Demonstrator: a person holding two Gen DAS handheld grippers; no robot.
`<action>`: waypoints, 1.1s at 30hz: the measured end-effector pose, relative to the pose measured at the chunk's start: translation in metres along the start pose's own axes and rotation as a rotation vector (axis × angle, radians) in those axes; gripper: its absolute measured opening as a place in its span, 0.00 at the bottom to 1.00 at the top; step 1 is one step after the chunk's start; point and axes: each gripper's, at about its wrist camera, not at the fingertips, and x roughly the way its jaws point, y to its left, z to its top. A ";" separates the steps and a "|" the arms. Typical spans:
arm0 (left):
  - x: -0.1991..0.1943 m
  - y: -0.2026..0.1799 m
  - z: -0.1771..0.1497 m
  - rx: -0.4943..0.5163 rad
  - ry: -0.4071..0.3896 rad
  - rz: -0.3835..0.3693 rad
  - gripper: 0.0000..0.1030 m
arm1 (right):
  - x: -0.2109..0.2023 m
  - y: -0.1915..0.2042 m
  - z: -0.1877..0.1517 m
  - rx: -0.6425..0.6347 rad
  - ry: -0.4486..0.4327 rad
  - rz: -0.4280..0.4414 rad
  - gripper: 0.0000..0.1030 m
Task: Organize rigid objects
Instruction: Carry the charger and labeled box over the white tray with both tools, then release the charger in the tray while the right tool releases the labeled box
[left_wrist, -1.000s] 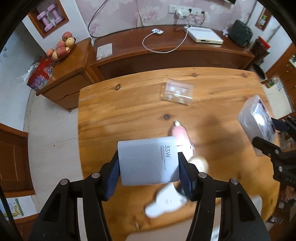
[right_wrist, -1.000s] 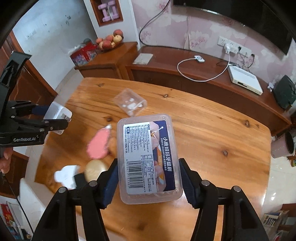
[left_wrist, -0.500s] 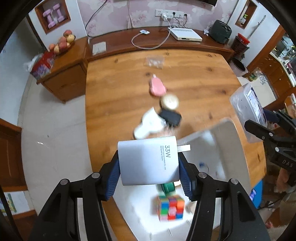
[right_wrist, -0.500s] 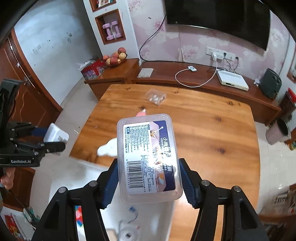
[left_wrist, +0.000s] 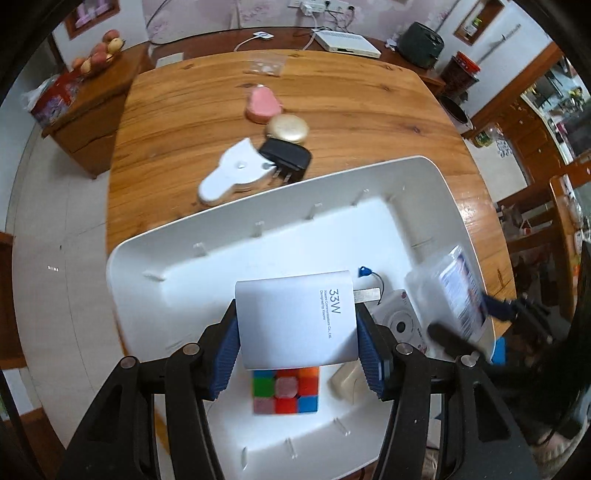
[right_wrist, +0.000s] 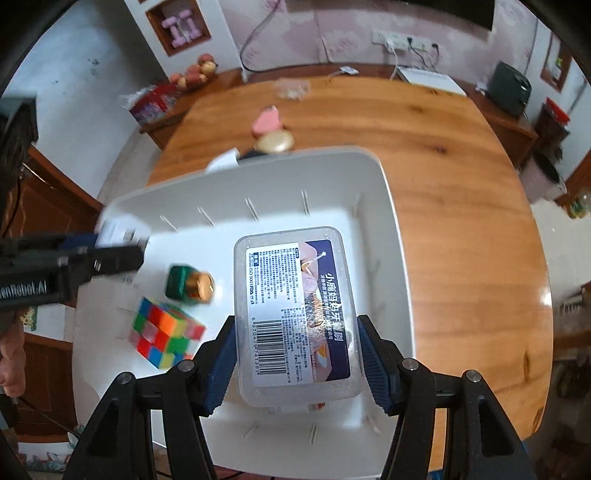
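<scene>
My left gripper (left_wrist: 297, 349) is shut on a white 33W charger (left_wrist: 297, 319), held above the white bin (left_wrist: 258, 210). My right gripper (right_wrist: 297, 356) is shut on a clear plastic box with a printed label (right_wrist: 295, 314), also over the white bin (right_wrist: 391, 206). Inside the bin lie a colour cube (left_wrist: 285, 389), a small white camera (left_wrist: 400, 321), a cream piece (left_wrist: 345, 380) and a blue tag (left_wrist: 364, 271). In the right wrist view the colour cube (right_wrist: 164, 334) and a green bottle with a gold cap (right_wrist: 188, 284) rest on the bin floor.
On the wooden table (left_wrist: 184, 110) beyond the bin lie a white flat gadget (left_wrist: 232, 173), a black plug adapter (left_wrist: 286, 158), a gold round case (left_wrist: 287, 128), a pink case (left_wrist: 262, 103) and a clear packet (left_wrist: 266, 64). A sideboard with cables stands behind.
Both grippers have travelled back from over the table to above the white bin, each still holding its object. The bin and its contents have come into view under them.
</scene>
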 end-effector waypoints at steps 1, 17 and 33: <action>0.005 -0.004 0.001 0.006 0.003 -0.003 0.58 | 0.003 0.001 -0.003 0.001 0.006 -0.005 0.60; 0.064 -0.026 0.019 0.019 0.064 0.019 0.59 | 0.037 -0.003 -0.019 0.053 0.073 -0.036 0.60; 0.056 -0.027 0.013 0.010 0.060 0.054 0.76 | 0.037 -0.007 -0.014 0.058 0.076 -0.032 0.68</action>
